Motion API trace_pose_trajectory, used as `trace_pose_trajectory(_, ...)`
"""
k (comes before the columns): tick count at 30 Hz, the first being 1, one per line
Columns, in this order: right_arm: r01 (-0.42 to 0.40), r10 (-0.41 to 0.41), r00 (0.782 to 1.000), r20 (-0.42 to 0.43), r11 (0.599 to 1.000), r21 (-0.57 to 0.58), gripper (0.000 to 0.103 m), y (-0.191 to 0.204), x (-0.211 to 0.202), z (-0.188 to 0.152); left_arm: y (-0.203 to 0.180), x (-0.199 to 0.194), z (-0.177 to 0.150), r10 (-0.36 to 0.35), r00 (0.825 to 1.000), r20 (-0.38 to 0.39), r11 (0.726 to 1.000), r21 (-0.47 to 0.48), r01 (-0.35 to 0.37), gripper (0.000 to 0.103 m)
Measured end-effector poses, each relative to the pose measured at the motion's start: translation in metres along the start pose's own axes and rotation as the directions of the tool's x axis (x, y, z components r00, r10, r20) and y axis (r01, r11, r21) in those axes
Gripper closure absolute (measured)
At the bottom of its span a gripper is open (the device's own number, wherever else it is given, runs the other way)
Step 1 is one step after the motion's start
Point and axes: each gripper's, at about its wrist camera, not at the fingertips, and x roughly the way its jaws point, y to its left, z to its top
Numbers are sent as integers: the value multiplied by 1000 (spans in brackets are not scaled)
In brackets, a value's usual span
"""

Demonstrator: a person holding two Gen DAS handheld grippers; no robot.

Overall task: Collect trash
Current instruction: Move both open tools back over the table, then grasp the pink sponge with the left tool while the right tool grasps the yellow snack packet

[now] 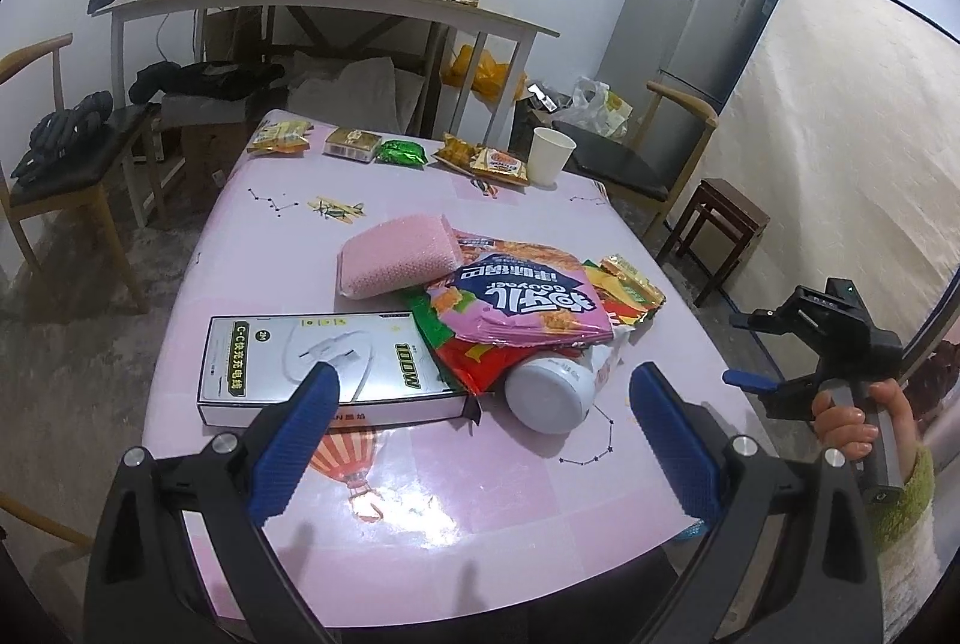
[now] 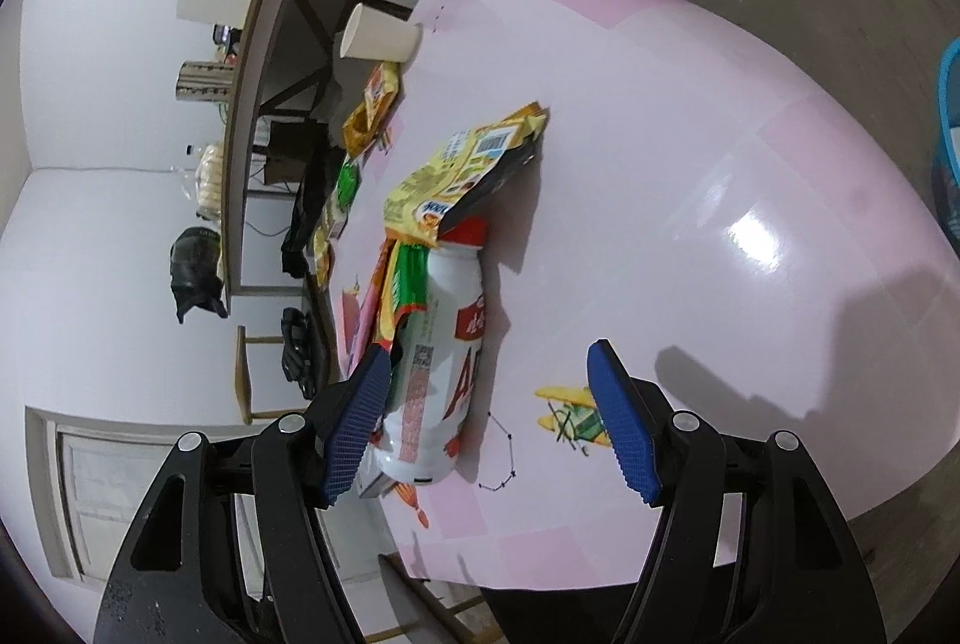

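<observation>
The left hand-held gripper hovers above the near edge of the counter, its jaws spread wide with nothing between them. Left to right in the left wrist view, the trash pile consists of a white cable box lying flat, a pink sponge pack behind it, a pink snack bag resting on red and green wrappers, and a white bottle on its side, partly under the bag. Along the far edge lie small snack packets and an upright paper cup. At the right, a hand holds the right hand-held gripper, rolled sideways; its jaws are released, the left pad beside the white bottle without clamping it. A yellow wrapper covers the bottle's red cap.
</observation>
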Motion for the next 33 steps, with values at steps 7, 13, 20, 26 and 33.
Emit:
trace_pose_trajectory(7,8,-8,1000,6,1000,13,32,-5,5,10,1,3,0,-3,1000,20,1000,-5,3,8)
trace_pose_trajectory(13,7,-7,1000,-5,1000,19,32,-7,12,19,9,6,11,-15,1000,18,1000,-22,16,8)
trace_pose_trajectory(20,0,0,1000,-16,1000,4,32,-6,13,25,15,12,25,-40,998,37,999,-1,41,8)
trace_pose_trajectory(26,-29,30,999,-29,999,16,31,-7,20,34,7,32,38,-23,999,30,997,78,21,8)
trace_pose_trajectory(33,-34,34,999,-32,999,-2,31,-4,31,44,-4,84,66,33,998,-50,996,78,-29,8)
